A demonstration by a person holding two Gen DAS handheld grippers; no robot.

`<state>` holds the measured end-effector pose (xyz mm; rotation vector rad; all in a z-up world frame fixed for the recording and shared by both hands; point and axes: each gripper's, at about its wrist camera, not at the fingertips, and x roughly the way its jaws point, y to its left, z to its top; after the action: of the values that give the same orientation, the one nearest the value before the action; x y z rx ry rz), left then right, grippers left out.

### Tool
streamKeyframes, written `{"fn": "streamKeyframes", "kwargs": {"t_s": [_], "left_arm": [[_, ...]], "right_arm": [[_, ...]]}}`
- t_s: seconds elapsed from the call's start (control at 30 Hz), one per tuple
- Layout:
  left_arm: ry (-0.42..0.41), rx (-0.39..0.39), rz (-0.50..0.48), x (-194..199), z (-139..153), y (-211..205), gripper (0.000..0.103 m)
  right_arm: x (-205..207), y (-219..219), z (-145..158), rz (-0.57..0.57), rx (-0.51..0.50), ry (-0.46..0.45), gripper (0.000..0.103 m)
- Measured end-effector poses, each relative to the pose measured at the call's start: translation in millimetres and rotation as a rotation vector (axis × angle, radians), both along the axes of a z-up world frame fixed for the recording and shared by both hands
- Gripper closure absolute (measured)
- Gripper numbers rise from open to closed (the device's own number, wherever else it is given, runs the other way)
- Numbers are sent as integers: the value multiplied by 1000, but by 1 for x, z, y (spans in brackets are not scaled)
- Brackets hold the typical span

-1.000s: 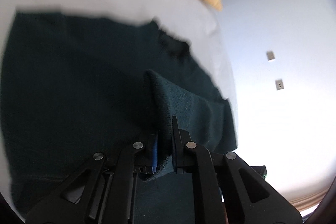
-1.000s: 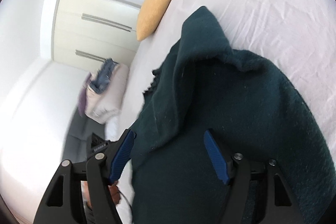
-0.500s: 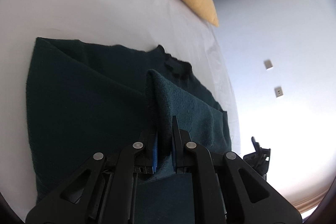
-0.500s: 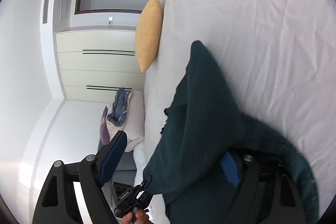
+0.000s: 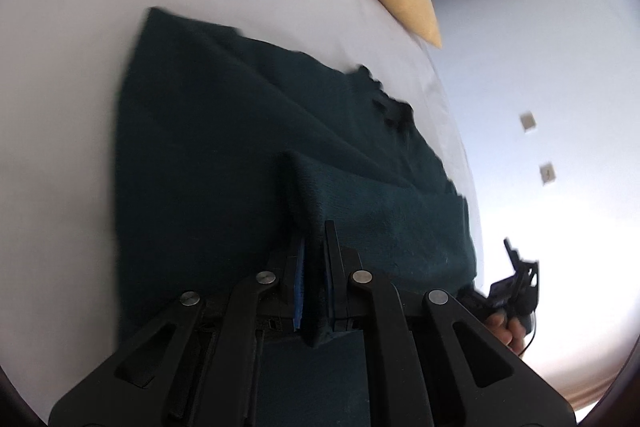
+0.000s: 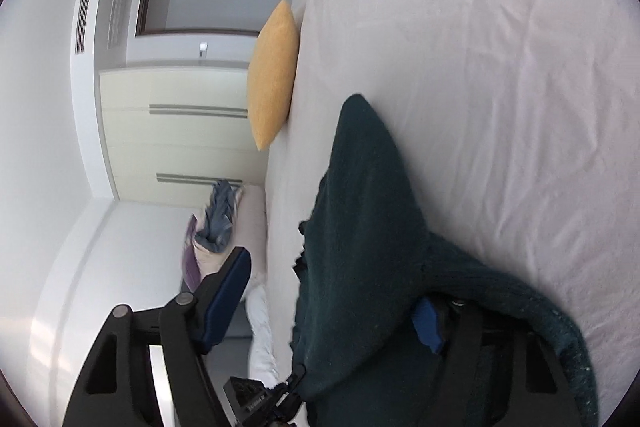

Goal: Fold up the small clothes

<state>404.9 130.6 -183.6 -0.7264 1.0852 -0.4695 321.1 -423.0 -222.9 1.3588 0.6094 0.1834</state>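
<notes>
A dark green knitted sweater (image 5: 224,147) lies spread on the white bed sheet (image 5: 80,27). My left gripper (image 5: 316,239) is shut on a raised fold of it, the cloth pinched between the blue pads. In the right wrist view the same sweater (image 6: 360,227) drapes over the right finger of my right gripper (image 6: 332,291). Its jaws stand wide and are closing, with cloth between them. The left pad (image 6: 228,287) is clear of the cloth. The right gripper (image 5: 516,283) also shows in the left wrist view, off the bed's edge with a hand (image 5: 504,327) on it.
A yellow pillow (image 6: 272,75) leans at the bed's far end. Beyond the bed edge stand a cream wardrobe (image 6: 172,139) and a seat with a pile of clothes (image 6: 220,219). White sheet (image 6: 500,87) stretches right of the sweater.
The left gripper has carried its fold across and lower, and more of the sweater and sheet shows. The right gripper has rolled; the cloth now hangs over its right finger only.
</notes>
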Motion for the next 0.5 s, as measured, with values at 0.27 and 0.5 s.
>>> {"fn": "streamKeyframes", "kwargs": {"t_s": [0.27,0.5], "left_arm": [[7,75,-32,4,4,-9,96],[32,32,3,14,-1,-9,96]], "right_arm": [[10,13,6,50,-97,30,24],[-3,11,2,58,-49,12,24]]}}
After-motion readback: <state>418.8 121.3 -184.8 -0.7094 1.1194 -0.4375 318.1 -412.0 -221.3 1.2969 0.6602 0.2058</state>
